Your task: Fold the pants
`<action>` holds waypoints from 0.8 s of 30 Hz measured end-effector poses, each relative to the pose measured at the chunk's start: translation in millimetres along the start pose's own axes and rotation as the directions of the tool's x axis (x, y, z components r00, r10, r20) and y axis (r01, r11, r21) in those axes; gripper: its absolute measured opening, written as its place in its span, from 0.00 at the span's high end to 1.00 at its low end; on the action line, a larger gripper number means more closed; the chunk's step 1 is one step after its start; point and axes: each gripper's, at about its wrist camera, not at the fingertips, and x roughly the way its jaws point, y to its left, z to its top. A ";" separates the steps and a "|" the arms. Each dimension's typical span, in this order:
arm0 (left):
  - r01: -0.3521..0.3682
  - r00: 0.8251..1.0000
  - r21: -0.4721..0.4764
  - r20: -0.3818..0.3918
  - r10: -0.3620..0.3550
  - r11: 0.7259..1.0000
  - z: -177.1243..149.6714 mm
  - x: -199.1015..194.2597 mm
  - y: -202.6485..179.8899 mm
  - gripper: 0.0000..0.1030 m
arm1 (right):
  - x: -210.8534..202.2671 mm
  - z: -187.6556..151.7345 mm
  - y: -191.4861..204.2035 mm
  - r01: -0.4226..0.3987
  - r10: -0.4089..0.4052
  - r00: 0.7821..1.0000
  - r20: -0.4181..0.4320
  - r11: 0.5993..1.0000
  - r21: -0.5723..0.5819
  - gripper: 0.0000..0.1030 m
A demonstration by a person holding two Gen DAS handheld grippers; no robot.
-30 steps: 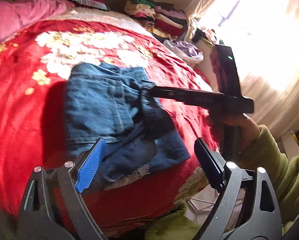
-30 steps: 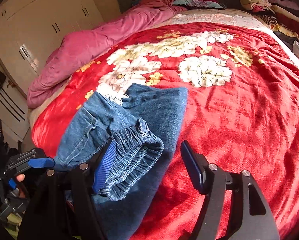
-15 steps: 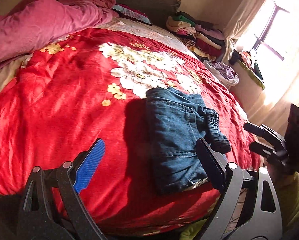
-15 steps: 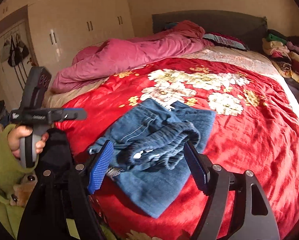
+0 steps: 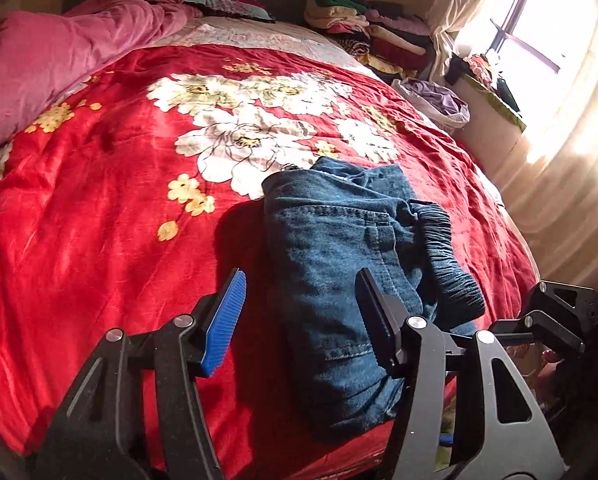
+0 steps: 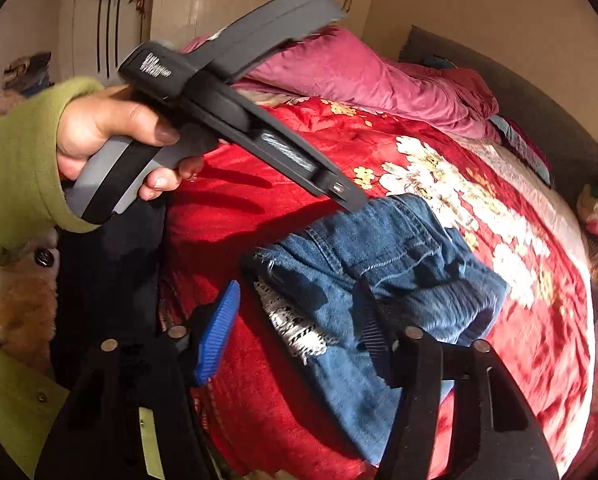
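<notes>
A bed covered by a red plush blanket with white and yellow flowers fills both views, with a rumpled pink quilt along its far left side and a stack of folded clothes at the head corner near the bright curtained window. The blue denim pants lie folded in a compact bundle on the blanket near the bed's front edge, the elastic waistband gathered on their right side and a strip of white lace trim showing at one end. The left gripper hangs above the bundle's near end; its jaws have just been closing and stand about half apart, the pads pressing on nothing. The right gripper hovers over the pants as well, its jaws also just narrowed to roughly halfway and holding nothing. A hand in a green sleeve grasps the left gripper's grey handle.
</notes>
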 end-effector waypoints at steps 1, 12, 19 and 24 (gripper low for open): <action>0.008 1.000 0.012 -0.007 -0.008 1.000 3.3 4.9 -3.3 0.57 | 3.7 0.6 1.5 0.009 -0.009 1.000 -0.005 0.999 -0.031 0.50; -0.037 0.996 0.012 -0.084 0.038 0.999 14.2 63.5 6.9 0.51 | 26.2 -2.4 -9.8 -0.145 0.145 0.987 -0.071 0.989 0.002 0.92; -0.008 0.998 -0.032 -0.063 0.005 0.999 9.8 59.4 11.8 0.48 | 42.0 -25.8 -1.2 -0.116 0.119 0.984 -0.130 0.993 0.030 0.92; -0.017 0.999 -0.027 -0.037 0.016 0.999 9.0 49.9 7.1 0.48 | 38.2 -28.6 -7.8 -0.121 0.133 0.986 -0.101 0.986 0.113 0.86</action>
